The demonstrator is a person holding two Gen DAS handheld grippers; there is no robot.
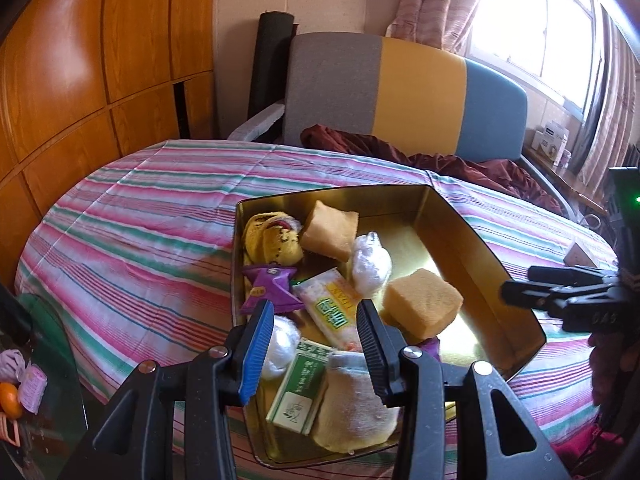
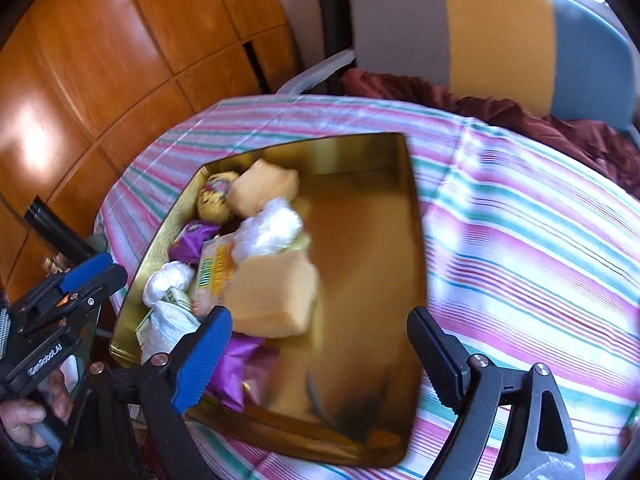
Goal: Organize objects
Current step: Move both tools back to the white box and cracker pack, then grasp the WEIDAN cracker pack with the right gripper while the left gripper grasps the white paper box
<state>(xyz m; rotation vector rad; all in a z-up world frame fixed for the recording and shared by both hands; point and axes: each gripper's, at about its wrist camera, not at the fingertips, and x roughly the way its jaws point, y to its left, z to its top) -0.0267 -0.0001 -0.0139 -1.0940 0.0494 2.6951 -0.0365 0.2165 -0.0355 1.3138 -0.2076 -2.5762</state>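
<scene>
A gold tin box (image 1: 452, 216) (image 2: 360, 152) sits on the striped bed. It holds two orange sponges (image 1: 422, 306) (image 2: 268, 296), a yellow plush (image 1: 272, 236), a purple packet (image 1: 272, 288), white plastic balls (image 1: 370, 264) (image 2: 268, 228), a snack packet (image 1: 332, 308), a green-white box (image 1: 298, 396) and a folded cloth (image 1: 356, 400). My left gripper (image 1: 316, 344) is open and empty above the box's near end. My right gripper (image 2: 320, 360) is open and empty above the box's bare side; it also shows in the left wrist view (image 1: 560, 296).
The striped bedspread (image 1: 140, 216) (image 2: 540, 240) surrounds the box. A maroon blanket (image 1: 440, 160) and a grey-yellow-blue headboard (image 1: 400, 88) lie behind. Wooden wardrobe panels (image 1: 80, 60) stand left. A glass side table (image 1: 40, 380) with small items is at lower left.
</scene>
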